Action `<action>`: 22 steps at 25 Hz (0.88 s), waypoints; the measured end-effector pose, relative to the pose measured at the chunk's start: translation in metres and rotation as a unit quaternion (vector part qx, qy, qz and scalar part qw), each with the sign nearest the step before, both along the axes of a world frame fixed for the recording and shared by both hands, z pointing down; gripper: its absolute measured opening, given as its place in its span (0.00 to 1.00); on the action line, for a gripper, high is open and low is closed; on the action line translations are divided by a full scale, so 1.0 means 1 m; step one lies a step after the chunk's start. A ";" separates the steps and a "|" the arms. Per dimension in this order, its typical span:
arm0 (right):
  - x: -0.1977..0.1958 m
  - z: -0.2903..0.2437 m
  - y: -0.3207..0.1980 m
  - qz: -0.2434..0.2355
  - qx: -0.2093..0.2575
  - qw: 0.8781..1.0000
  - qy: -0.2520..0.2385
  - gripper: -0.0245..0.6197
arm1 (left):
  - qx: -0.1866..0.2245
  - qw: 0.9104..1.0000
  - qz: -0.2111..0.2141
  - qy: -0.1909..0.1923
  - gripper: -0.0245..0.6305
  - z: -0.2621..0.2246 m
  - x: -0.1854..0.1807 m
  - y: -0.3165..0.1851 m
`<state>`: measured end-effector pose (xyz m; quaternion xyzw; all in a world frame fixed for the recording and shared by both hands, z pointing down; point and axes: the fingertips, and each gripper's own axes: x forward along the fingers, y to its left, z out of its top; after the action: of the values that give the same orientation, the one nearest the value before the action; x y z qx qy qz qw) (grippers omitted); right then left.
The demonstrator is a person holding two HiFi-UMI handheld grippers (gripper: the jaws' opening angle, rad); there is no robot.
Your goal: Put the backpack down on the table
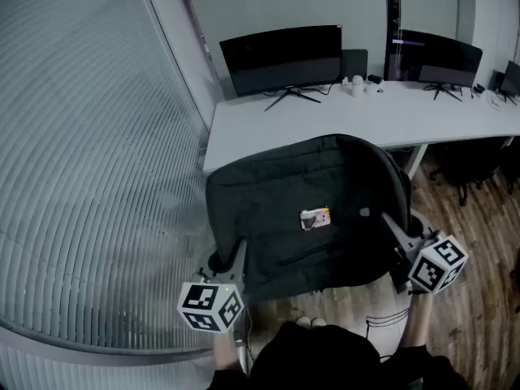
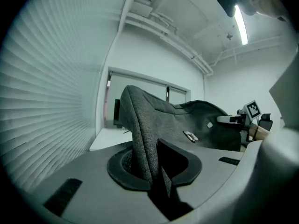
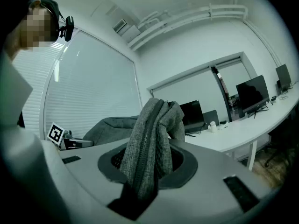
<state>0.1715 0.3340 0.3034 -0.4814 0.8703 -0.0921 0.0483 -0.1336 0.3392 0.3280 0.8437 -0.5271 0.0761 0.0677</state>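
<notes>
The left gripper (image 1: 232, 258) is closed down to a narrow gap, and its two jaws pinch a fold of the dark grey fabric backpack (image 1: 309, 218) at the pack's near left corner. The cloth stands up out of the jaws in a thick ridge. From that grip the backpack stretches across to the other gripper and away from both. It hangs in the air between them, over the wooden floor (image 1: 479, 242), with its broad face and small light label (image 1: 315, 218) turned upward. Gripping the two near corners seems meant to keep the soft body spread out rather than slumped, so that it can be laid down flat. Its rounded top end points away from the grippers, and its straight bottom edge runs from one set of jaws to the other. I judge the long axis to run forward from the grippers, rising a little, though the steep view foreshortens it. The right gripper (image 1: 393, 226) stands somewhat wider, because its jaws clamp a fatter bunch of grey cloth with a zip line, at the near right corner. Just beyond the pack's far end lies the long white table (image 1: 244, 128), which carries black monitors (image 1: 280, 55). The pack does not appear to rest on it yet, so the setting down is still to come.
</notes>
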 end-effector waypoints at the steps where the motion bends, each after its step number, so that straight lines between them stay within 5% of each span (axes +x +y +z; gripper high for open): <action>1: 0.000 0.000 0.000 0.000 -0.001 1.000 0.001 0.20 | 0.000 1.000 -0.001 0.000 0.15 0.000 0.000 0.000; 22: 0.012 0.029 -0.033 -0.016 -0.029 0.999 0.009 0.20 | -0.030 0.999 -0.032 0.008 0.15 0.028 0.012 -0.014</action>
<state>0.1836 0.3012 0.3319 -0.4696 0.8751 -0.1140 0.0247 -0.1221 0.3256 0.3560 0.8244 -0.5509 0.0827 0.0996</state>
